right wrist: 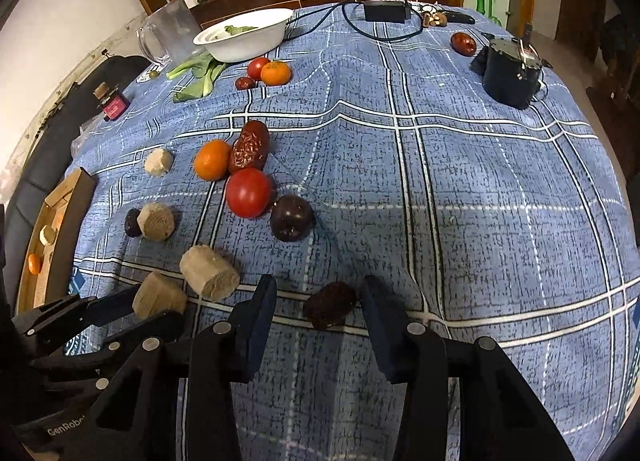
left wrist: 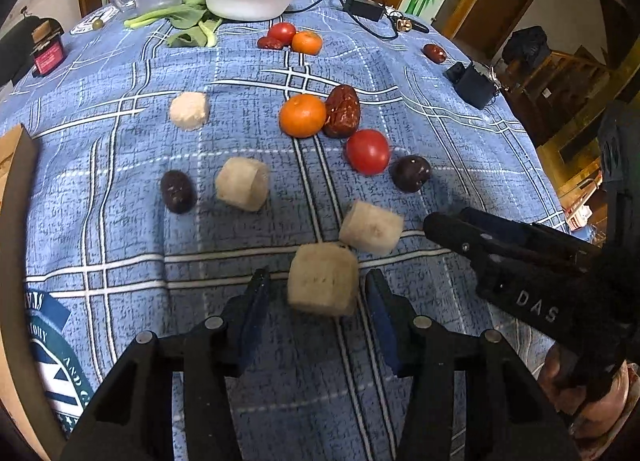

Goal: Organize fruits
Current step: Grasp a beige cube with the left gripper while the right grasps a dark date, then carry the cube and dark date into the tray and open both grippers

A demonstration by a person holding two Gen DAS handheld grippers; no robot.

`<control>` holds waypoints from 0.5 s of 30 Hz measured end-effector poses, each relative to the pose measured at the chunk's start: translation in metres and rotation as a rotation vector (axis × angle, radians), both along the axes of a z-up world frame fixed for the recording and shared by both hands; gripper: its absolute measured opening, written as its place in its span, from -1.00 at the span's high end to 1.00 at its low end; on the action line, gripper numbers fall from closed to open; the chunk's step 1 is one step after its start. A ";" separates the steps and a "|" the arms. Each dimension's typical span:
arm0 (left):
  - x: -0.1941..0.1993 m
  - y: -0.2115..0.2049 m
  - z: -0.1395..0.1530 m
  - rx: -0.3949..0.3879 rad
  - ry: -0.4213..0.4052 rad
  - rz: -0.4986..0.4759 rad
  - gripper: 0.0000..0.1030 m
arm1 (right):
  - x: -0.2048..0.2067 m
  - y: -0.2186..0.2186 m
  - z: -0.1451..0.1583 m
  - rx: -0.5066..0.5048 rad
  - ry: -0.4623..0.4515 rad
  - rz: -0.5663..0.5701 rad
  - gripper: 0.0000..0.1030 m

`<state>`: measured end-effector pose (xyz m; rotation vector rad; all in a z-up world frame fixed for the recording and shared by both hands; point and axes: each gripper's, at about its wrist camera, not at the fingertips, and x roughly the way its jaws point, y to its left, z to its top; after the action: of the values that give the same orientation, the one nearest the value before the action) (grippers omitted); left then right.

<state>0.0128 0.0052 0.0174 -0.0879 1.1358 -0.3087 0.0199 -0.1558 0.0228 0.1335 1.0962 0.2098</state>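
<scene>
Between spread left hand-held gripper (left wrist: 318, 285) fingers, beige chunk (left wrist: 323, 284).

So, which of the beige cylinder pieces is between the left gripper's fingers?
The nearest beige piece, between the open left gripper; the other three lie farther out on the cloth.

Your tablecloth (right wrist: 460, 189): blue, white-and-black plaid lines. Tomato (right wrist: 248, 193): red. Mandarin (right wrist: 213, 160): orange. Bowl (right wrist: 256, 35): white. Cut chunks (left wrist: 323, 279): beige.
</scene>
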 end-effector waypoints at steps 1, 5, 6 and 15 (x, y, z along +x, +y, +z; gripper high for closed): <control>0.000 -0.001 0.000 0.008 -0.006 0.001 0.09 | 0.000 -0.001 0.000 -0.005 -0.002 0.001 0.12; -0.002 -0.004 -0.001 0.009 -0.020 -0.010 0.35 | -0.003 -0.004 0.000 -0.009 -0.004 -0.017 0.45; -0.002 -0.004 -0.001 0.009 -0.020 -0.009 0.35 | -0.004 -0.006 0.000 -0.001 -0.002 -0.021 0.45; -0.012 0.019 0.021 -0.049 -0.041 0.030 0.35 | -0.019 -0.006 0.018 0.052 -0.012 -0.041 0.46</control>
<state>0.0011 0.0238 0.0385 -0.1416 1.0858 -0.3101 0.0007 -0.1616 0.0410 0.2013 1.0759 0.2024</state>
